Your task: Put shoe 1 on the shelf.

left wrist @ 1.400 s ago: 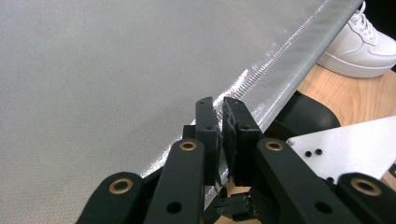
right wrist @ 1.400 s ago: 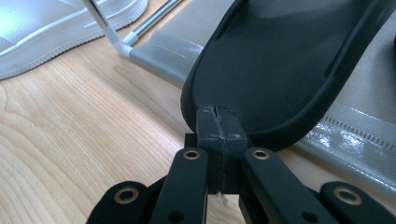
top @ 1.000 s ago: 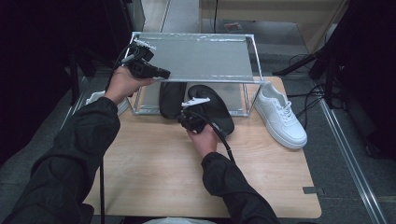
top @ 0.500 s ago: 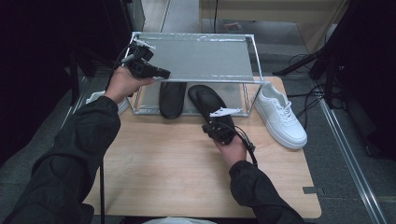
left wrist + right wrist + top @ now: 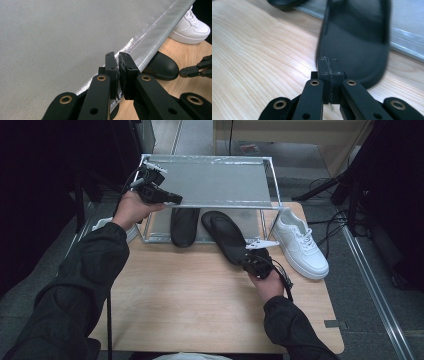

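A black slipper (image 5: 223, 234) lies at a slant, its toe under the metal shelf rack (image 5: 215, 182) and its heel out on the wooden table (image 5: 190, 290). My right gripper (image 5: 254, 259) is shut on that heel. In the right gripper view the slipper (image 5: 357, 37) rises blurred just past the closed right gripper (image 5: 328, 60). A second black slipper (image 5: 184, 226) lies straight under the rack. My left gripper (image 5: 159, 194) is shut at the front left edge of the rack top. In the left gripper view, the left gripper (image 5: 118, 56) sits over the shiny front rail (image 5: 150, 32).
A white sneaker (image 5: 301, 245) stands on the table right of the rack, close to my right hand. The rack's right front post (image 5: 276, 210) stands between the sneaker and the slanted slipper. Bare wood stretches toward the near edge. Cables lie on the floor at right.
My right gripper has dragged the slipper's heel to the right and toward me, turning it out from under the rack. The left gripper stayed at the rack's edge.
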A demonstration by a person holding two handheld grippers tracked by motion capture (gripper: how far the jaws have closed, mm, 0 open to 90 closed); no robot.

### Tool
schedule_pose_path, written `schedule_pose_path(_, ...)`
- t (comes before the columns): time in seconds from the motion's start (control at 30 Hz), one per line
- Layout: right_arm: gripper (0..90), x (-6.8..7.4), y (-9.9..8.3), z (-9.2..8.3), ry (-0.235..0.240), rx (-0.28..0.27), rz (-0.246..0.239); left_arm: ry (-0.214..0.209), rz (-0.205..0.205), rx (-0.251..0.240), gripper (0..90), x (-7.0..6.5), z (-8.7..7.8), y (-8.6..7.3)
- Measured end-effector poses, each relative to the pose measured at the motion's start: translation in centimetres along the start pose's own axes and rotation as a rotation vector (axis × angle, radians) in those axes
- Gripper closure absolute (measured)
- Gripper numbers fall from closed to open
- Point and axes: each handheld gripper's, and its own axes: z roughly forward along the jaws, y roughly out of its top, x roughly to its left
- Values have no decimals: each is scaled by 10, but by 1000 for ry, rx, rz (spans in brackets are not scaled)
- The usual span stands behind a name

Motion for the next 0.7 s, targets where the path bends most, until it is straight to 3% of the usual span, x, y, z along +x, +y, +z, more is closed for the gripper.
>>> schedule_pose_path(0.1,900,-6,-4,-2,-35,8,2,3,3,1,861,0,0,0)
schedule_pose_path(0.43,900,-27,-21,-3,-77,42,56,4,4,-1,864,-1,0,0)
schedule_pose_path(0.6,900,-28,-20,-6,-88,43,47,4,3,-4,863,-1,0,-1)
schedule_pose_path(0.7,900,-30,-22,-8,-90,49,64,2,3,-5,864,-1,0,-1)
